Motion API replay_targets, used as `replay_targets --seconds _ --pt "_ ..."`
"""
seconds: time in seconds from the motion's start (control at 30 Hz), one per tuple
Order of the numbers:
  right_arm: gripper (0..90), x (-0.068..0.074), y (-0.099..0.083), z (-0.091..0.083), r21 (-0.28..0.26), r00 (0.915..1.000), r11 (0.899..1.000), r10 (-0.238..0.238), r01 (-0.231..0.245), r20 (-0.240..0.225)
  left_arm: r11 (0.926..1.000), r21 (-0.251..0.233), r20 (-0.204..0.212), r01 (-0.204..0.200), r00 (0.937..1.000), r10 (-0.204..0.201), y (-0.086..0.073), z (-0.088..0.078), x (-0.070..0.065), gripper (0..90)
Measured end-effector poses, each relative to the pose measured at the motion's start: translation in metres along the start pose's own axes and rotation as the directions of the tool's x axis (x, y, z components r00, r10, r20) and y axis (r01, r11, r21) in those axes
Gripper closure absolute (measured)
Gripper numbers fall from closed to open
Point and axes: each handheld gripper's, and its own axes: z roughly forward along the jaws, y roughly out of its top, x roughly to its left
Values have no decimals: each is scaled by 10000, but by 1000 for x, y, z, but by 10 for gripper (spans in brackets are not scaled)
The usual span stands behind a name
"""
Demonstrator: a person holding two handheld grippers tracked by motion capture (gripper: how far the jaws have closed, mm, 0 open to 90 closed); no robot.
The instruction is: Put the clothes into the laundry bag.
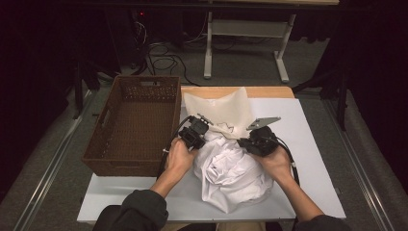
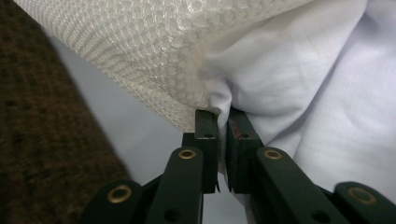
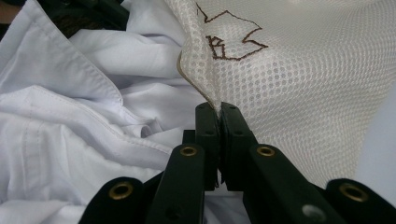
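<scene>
Your left claw (image 2: 223, 122) is clamped on the mesh laundry bag's (image 1: 226, 108) rim together with a fold of the white shirt (image 1: 231, 171); your right claw (image 3: 219, 114) pinches the opposite rim. This spreads the mouth so the shirt, mid-surface (image 1: 308, 144) beside the wicker basket (image 1: 134, 125), can enter.

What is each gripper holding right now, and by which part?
Left gripper pinches a fold of the white shirt beside the mesh bag's edge. Right gripper clamps the mesh laundry bag at its rim.
</scene>
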Motion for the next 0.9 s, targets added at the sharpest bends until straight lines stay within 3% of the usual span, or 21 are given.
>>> replay_targets --seconds 0.13,0.23,0.3,0.37,0.47,0.53,0.6,0.7,0.8,0.83,0.9 --pt "883 -2 3 4 45 10000 10000 20 -20 5 9991 -326 379 269 9990 -257 -5 0 2 634" --pt "883 -5 0 5 117 9999 9998 163 -163 15 9974 -719 85 39 10000 -33 -7 -7 -3 570" --pt "883 -7 0 4 76 9999 9998 157 -157 36 9945 -1033 -430 -198 9990 154 -9 -15 -7 547" --pt "883 -7 0 2 59 9998 9999 143 -143 117 9924 -1229 -274 -10 9996 -24 -10 -23 -6 507" --pt "883 -6 0 3 122 9999 9999 88 -89 115 9931 -1166 565 127 9984 -61 -10 -29 -4 485" --pt "883 -6 1 5 127 9999 9999 81 -82 73 9969 -782 893 -93 9959 163 -8 -24 -7 477" --pt "883 -5 2 5 113 10000 9999 85 -86 45 9990 -398 681 -210 9974 236 -5 -12 -11 451" --pt "883 -5 2 6 111 9999 9999 76 -77 69 9999 -6 308 161 9994 -161 1 3 -11 429" --pt "883 -7 2 4 112 9999 9999 113 -114 64 9995 90 524 296 9982 -300 5 14 -10 448" --pt "883 -7 3 3 123 9999 9998 144 -144 75 9996 -24 630 273 9976 -271 5 16 -10 499" --pt "883 -7 3 3 102 9999 9998 167 -167 33 9998 -175 875 100 9961 -84 5 18 -11 727"
